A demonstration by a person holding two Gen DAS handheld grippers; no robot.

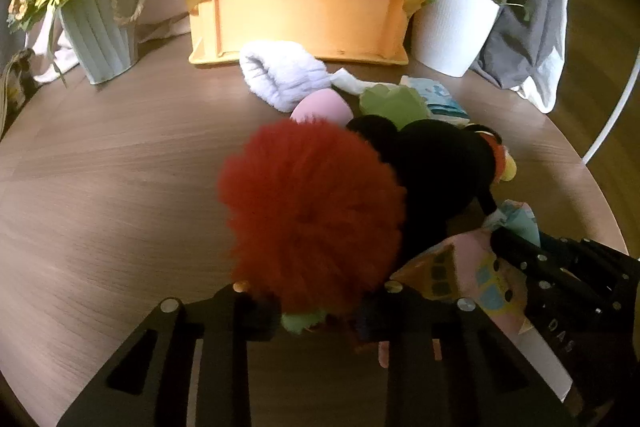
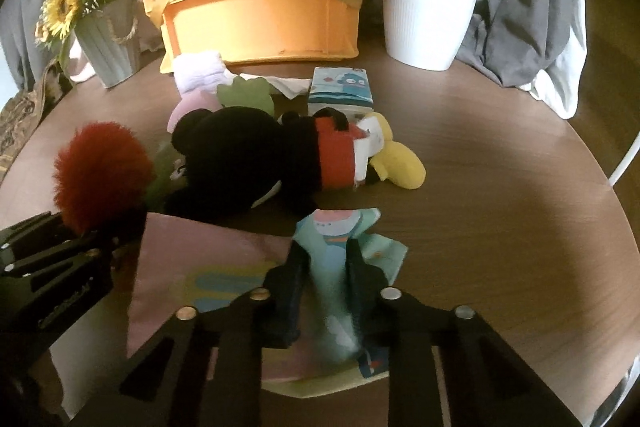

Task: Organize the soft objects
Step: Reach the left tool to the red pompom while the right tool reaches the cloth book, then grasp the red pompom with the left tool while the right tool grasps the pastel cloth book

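Soft toys and cloths lie heaped on the round wooden table [image 2: 500, 155], near the orange basket [image 2: 260, 23] at its far edge. Clamped between the left gripper [image 1: 310, 311] fingers is a fluffy red pom-pom [image 1: 312, 211] with a green piece at its base, held at the left of the pile. The right gripper [image 2: 326, 279] has its fingers closed on a light blue printed cloth [image 2: 340, 243], which lies over a pink printed cloth [image 2: 200, 251]. Just beyond sits a black plush toy [image 2: 248, 155] with red shorts and yellow shoes; farther off are a white sock [image 1: 280, 71], a green cloth [image 1: 394, 103] and a tissue pack [image 2: 340, 91]. A sunflower pot [image 2: 108, 47] stands left of the basket, a white plant pot [image 2: 428, 15] right.
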